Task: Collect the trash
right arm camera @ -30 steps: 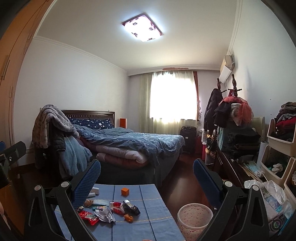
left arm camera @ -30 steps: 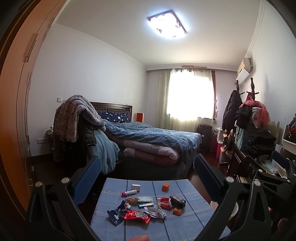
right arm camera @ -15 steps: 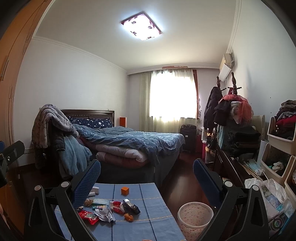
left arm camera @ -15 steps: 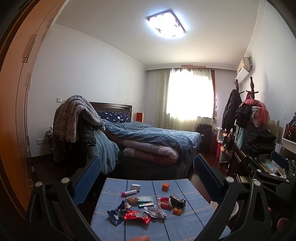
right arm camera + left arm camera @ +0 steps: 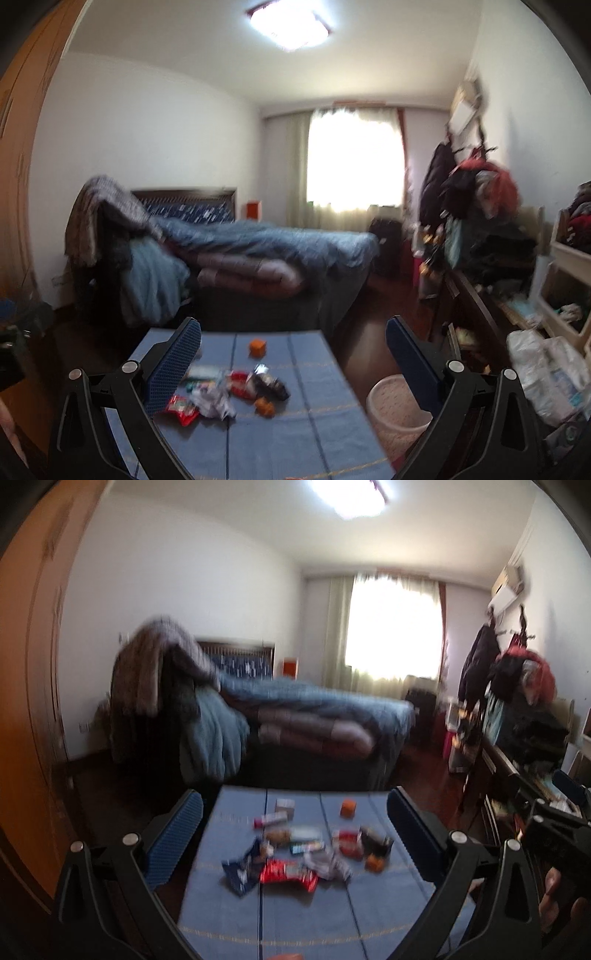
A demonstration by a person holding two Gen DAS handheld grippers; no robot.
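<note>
Several pieces of trash lie in a heap on a blue-clothed table (image 5: 303,919): a red wrapper (image 5: 288,874), a dark blue wrapper (image 5: 242,873), a crumpled silver wrapper (image 5: 328,864) and a small orange cube (image 5: 348,808). The heap also shows in the right wrist view, with the red wrapper (image 5: 181,404) and the orange cube (image 5: 257,346). My left gripper (image 5: 294,830) is open and empty, above and short of the heap. My right gripper (image 5: 293,350) is open and empty, over the table's right part. A pale pink bin (image 5: 399,410) stands on the floor right of the table.
A bed (image 5: 314,716) with blue bedding stands behind the table. A wooden wardrobe (image 5: 26,701) lines the left. Shelves, clothes and a white bag (image 5: 546,369) crowd the right wall. Both views are blurred.
Both grippers have tilted down and moved forward, so the table and trash sit higher and larger in view. Their jaws stay open.
</note>
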